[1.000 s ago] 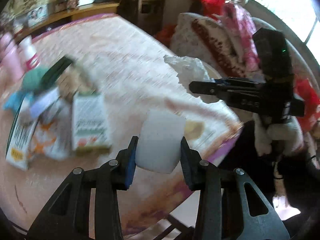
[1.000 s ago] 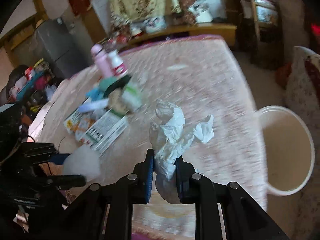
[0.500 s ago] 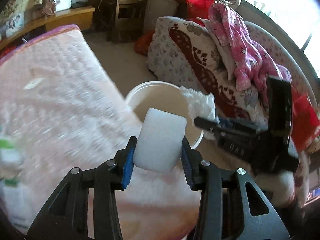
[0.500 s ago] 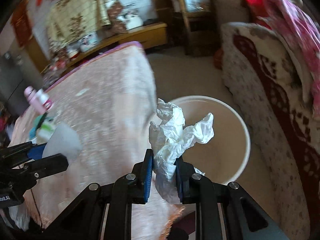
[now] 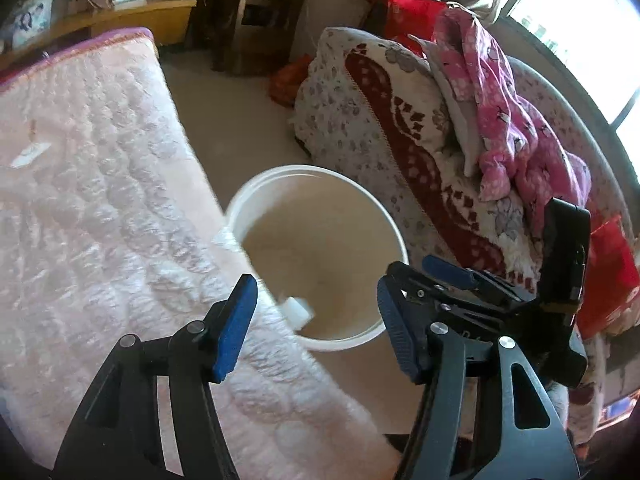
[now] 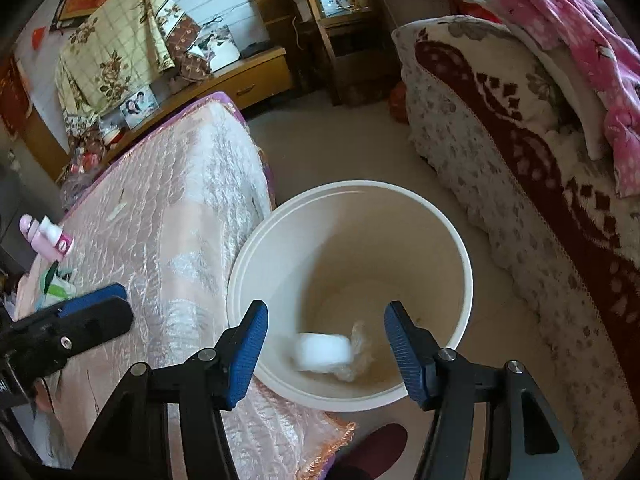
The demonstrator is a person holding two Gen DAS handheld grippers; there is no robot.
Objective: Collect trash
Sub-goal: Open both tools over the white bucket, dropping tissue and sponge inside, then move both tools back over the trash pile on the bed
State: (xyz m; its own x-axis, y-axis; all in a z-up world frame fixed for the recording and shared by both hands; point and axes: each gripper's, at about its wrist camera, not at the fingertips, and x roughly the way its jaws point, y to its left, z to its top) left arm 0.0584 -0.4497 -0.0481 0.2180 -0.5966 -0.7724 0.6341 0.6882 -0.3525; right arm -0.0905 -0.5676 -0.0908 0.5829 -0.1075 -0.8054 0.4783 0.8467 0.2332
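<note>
A white round bin (image 6: pixel 440 220) stands on the floor between the table and the sofa; it also shows in the left wrist view (image 5: pixel 312 174). Inside it lie a white foam block (image 6: pixel 322 351) and a crumpled white tissue (image 6: pixel 360 350); the block shows in the left wrist view (image 5: pixel 298 312). My right gripper (image 6: pixel 326 354) is open and empty above the bin. My left gripper (image 5: pixel 314 326) is open and empty over the table edge beside the bin. The right gripper shows in the left wrist view (image 5: pixel 420 284), the left gripper in the right wrist view (image 6: pixel 92 308).
The table has a pink quilted cover (image 6: pixel 160 240). At its far left are pink bottles (image 6: pixel 46 236) and other clutter (image 6: pixel 56 284). A flowered sofa (image 6: pixel 520 168) with pink clothes (image 5: pixel 508 92) stands to the right. A wooden shelf (image 6: pixel 340 20) is at the back.
Both grippers opened over the bin. The foam block left my left gripper and the tissue left my right gripper; both now lie in the bin.
</note>
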